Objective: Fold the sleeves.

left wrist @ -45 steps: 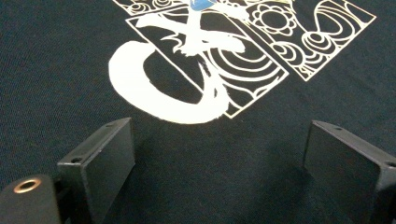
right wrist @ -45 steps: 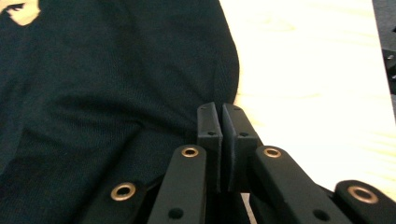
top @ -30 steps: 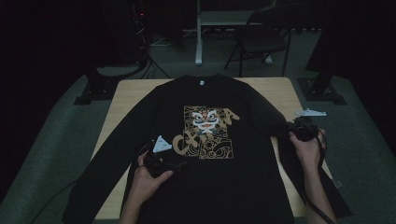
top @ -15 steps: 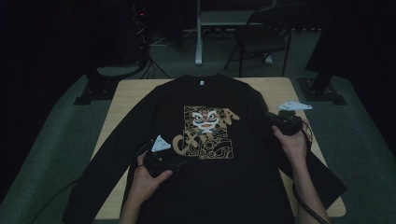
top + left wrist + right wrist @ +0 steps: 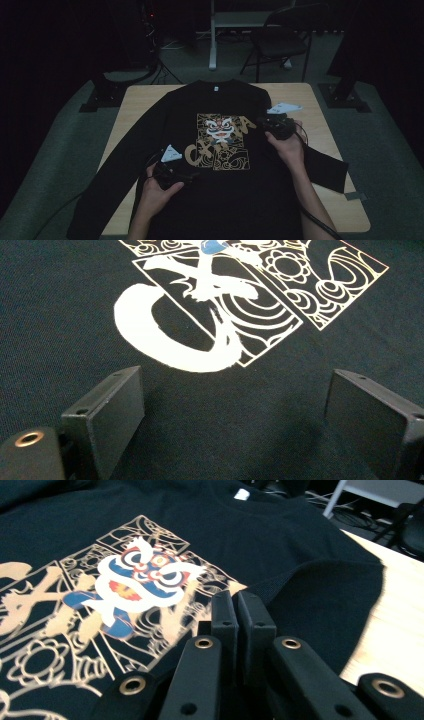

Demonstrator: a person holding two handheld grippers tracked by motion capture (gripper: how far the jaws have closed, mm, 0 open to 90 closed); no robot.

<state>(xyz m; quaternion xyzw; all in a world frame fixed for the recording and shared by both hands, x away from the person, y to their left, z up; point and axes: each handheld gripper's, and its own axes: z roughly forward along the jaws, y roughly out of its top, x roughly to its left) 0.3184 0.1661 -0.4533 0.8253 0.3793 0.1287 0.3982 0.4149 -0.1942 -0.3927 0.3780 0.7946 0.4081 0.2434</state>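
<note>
A black sweatshirt lies flat, face up, across the wooden counter in the centre of the high view, its collar toward the top of the frame and its sleeves running out to lower left and lower right. A gold graphic print with a lion face occupies the chest. The left hand-held gripper sits at lower centre-left of the high view, just below and left of the print; in the left gripper view its jaws stand wide apart over bare fabric, with nothing between them. The right hand-held gripper sits at centre-right, at the right edge of the print. In the right gripper view its jaws are pressed together; whether a fold of the sweatshirt is pinched between them cannot be told. A dark chair stands beyond the counter at upper right.
</note>
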